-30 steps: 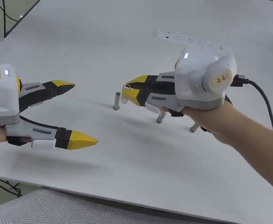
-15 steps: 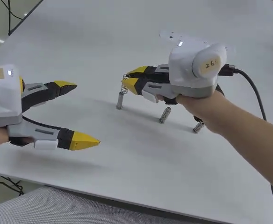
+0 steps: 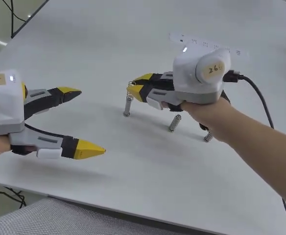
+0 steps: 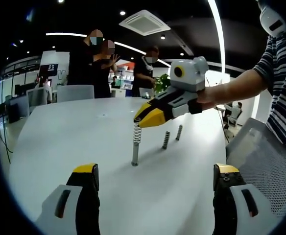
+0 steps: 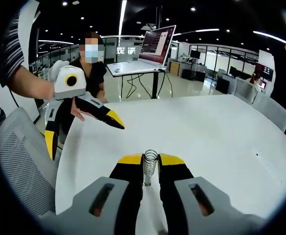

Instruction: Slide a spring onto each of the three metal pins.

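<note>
Jaws of the left gripper (image 3: 88,121) stand wide apart and empty above the white table (image 3: 84,39). At centre, the right gripper (image 3: 134,88) pinches a spring (image 3: 129,96) between its narrow yellow tips, over the top of an upright pin (image 3: 127,110). Further right stand two more pins (image 3: 174,122), each wearing a spring.
</note>
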Available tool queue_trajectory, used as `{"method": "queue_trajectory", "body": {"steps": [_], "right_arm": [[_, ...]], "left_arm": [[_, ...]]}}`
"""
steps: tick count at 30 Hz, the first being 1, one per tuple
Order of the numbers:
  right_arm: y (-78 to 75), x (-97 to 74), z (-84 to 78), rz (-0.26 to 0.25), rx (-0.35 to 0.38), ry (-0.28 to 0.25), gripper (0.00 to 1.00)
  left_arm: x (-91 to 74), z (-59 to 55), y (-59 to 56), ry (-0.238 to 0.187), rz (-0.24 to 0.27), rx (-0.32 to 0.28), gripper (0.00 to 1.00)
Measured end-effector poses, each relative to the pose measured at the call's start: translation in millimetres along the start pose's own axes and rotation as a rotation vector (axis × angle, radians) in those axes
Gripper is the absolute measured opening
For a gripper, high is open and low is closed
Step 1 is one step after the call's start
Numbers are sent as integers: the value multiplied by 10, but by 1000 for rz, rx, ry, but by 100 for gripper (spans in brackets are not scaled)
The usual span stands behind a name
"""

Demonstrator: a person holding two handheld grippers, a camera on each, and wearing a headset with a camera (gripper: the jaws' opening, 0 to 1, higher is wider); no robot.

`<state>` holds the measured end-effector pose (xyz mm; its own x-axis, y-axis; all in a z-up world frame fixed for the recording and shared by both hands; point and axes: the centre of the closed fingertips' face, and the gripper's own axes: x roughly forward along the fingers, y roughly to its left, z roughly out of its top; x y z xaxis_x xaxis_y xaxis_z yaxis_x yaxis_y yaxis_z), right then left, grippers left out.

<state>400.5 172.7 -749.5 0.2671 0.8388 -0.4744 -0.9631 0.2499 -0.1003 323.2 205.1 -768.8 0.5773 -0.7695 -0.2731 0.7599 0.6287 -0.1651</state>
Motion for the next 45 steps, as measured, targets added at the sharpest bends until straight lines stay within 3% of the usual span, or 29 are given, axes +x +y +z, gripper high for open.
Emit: {"method": "queue_trajectory", "body": {"steps": [14, 41, 45], "right_arm": [[8, 29, -73, 9, 18, 12, 13], [47, 157, -578, 25, -1, 175, 13], [33, 154, -571, 20, 14, 163, 13]], "left_arm": [[0, 17, -19, 0, 0, -4, 95], [6, 12, 5, 7, 5, -13, 94], [2, 17, 0, 7, 6, -14, 94]]}}
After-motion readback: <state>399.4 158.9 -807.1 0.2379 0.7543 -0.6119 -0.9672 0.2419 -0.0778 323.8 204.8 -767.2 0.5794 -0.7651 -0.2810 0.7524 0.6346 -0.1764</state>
